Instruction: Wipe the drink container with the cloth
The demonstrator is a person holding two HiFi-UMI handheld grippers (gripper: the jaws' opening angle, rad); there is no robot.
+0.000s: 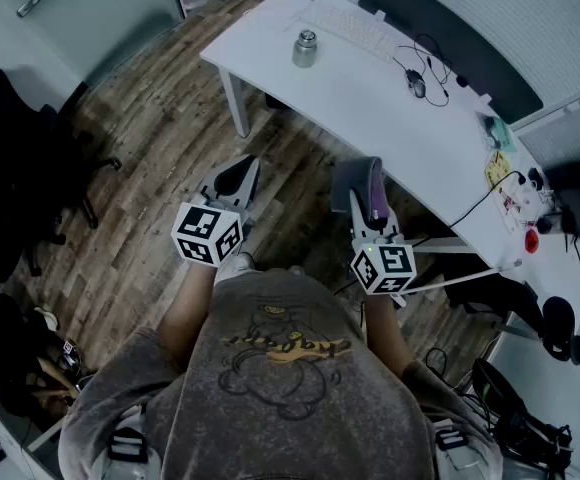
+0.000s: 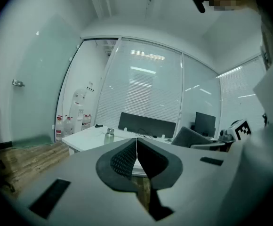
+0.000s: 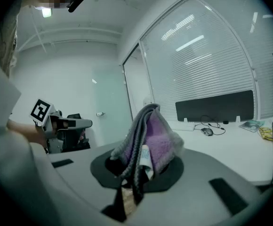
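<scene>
A small steel drink container (image 1: 304,48) stands on the white desk (image 1: 370,98) near its left end, also small and far in the left gripper view (image 2: 108,136). My left gripper (image 1: 236,181) is held over the wooden floor, well short of the desk, its jaws shut with nothing between them (image 2: 136,155). My right gripper (image 1: 368,190) hovers beside the desk's front edge, shut on a grey and purple cloth (image 3: 148,138) that bunches up between its jaws. The cloth (image 1: 373,196) shows in the head view too.
On the desk lie a keyboard (image 1: 350,28), a mouse (image 1: 415,85) with its cable, papers and small items at the right end (image 1: 510,183). A dark office chair (image 1: 30,168) stands on the floor at left. Bags (image 1: 20,358) lie by my left side.
</scene>
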